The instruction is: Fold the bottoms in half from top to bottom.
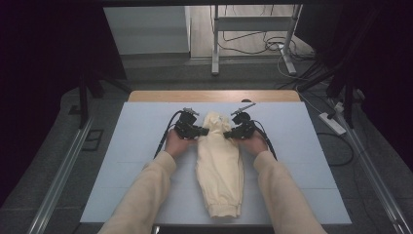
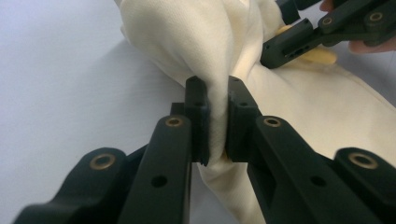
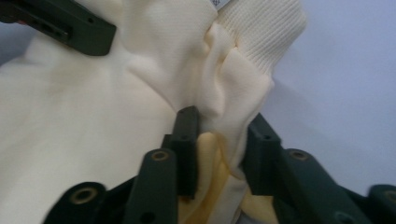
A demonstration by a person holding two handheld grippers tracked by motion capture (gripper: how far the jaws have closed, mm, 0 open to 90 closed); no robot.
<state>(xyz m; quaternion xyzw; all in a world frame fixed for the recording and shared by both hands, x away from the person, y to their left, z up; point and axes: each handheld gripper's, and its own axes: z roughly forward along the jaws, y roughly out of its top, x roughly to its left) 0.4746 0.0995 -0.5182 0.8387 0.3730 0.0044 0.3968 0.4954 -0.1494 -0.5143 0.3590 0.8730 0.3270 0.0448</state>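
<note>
A cream garment (image 1: 219,170) lies lengthwise on the pale blue table top (image 1: 136,146), its far end bunched up between both grippers. My left gripper (image 1: 203,131) pinches that far end from the left. In the left gripper view the left gripper (image 2: 218,119) is shut on a fold of the garment (image 2: 187,42). My right gripper (image 1: 228,133) meets the cloth from the right. In the right gripper view a bunched fold near the ribbed edge of the garment (image 3: 93,116) fills the gap of the right gripper (image 3: 224,135), and both pads touch it.
The table's wooden far edge (image 1: 214,95) shows beyond the blue surface. Behind it stands a metal frame (image 1: 215,44) with cables on the floor. A power strip (image 1: 332,123) lies on the floor at the right. Bare table surface flanks the garment.
</note>
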